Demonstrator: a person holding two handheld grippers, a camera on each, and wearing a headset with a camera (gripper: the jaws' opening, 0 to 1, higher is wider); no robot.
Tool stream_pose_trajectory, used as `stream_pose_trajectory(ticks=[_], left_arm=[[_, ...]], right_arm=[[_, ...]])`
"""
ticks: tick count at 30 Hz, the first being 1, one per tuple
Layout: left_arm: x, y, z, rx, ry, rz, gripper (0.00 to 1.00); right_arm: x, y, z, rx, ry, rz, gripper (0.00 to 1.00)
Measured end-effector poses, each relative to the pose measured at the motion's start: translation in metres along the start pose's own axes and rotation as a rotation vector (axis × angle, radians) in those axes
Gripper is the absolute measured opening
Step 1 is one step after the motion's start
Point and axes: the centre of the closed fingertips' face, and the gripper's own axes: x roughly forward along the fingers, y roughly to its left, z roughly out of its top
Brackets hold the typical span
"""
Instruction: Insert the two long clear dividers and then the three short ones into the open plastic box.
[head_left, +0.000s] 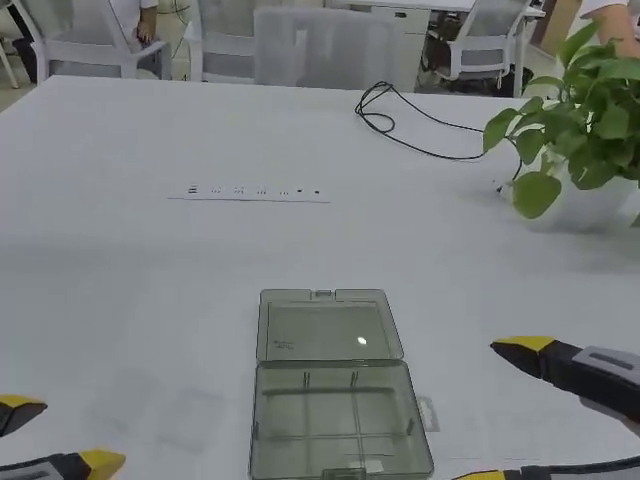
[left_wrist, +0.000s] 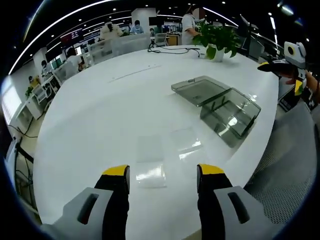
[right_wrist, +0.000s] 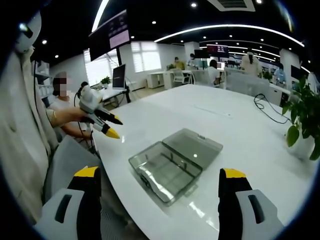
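Head view: the open plastic box (head_left: 340, 385) sits on the white table (head_left: 150, 280) near its front edge. Its lid (head_left: 328, 325) is folded back flat on the far side, and its base (head_left: 340, 420) is on the side nearer the person. Thin lines cross the inside of the base. Through the smoky plastic I cannot tell whether these are seated dividers or just moulded ribs.

The left gripper (head_left: 60, 436) hovers low at the left, well apart from the box, with its yellow-tipped jaws spread. The right gripper (head_left: 502, 410) is off to the right of the box, jaws wide open and holding nothing.

Farther back on the table are a recessed power strip (head_left: 250, 192) and a black cable (head_left: 400, 120). A potted plant (head_left: 570, 140) stands at the right.

In the left gripper view, the left gripper (left_wrist: 163, 170) is parted over the table with nothing between its jaws. A clear divider (left_wrist: 150, 161) lies flat just ahead of them. A second clear divider (left_wrist: 186, 141) lies just beside the first, on the side nearer the box (left_wrist: 220, 105). Both are outside the box and untouched.

In the right gripper view, the right gripper (right_wrist: 160, 173) is spread wide and aimed at the box (right_wrist: 175, 162). The left gripper (right_wrist: 102, 125) is beyond the table's edge.
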Motion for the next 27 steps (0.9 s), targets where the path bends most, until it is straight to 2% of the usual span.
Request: stream_pose_trajectory(ticks=[5, 9, 18, 27], left_arm=[[0.011, 0.006, -0.005, 0.005, 0.029, 0.006, 0.51], [0.022, 0.01, -0.015, 0.036, 0.084, 0.008, 0.51], [0.035, 0.022, -0.022, 0.025, 0.121, 0.017, 0.49], [0.041, 0.023, -0.026, 0.017, 0.153, 0.012, 0.43]], right_arm=[[0.001, 0.001, 0.006, -0.014, -0.017, 0.018, 0.98], [0.004, 0.005, 0.011, -0.032, -0.014, 0.034, 0.98], [0.013, 0.01, 0.009, -0.041, 0.017, 0.06, 0.98], [0.017, 0.005, 0.006, -0.026, 0.025, 0.056, 0.97]])
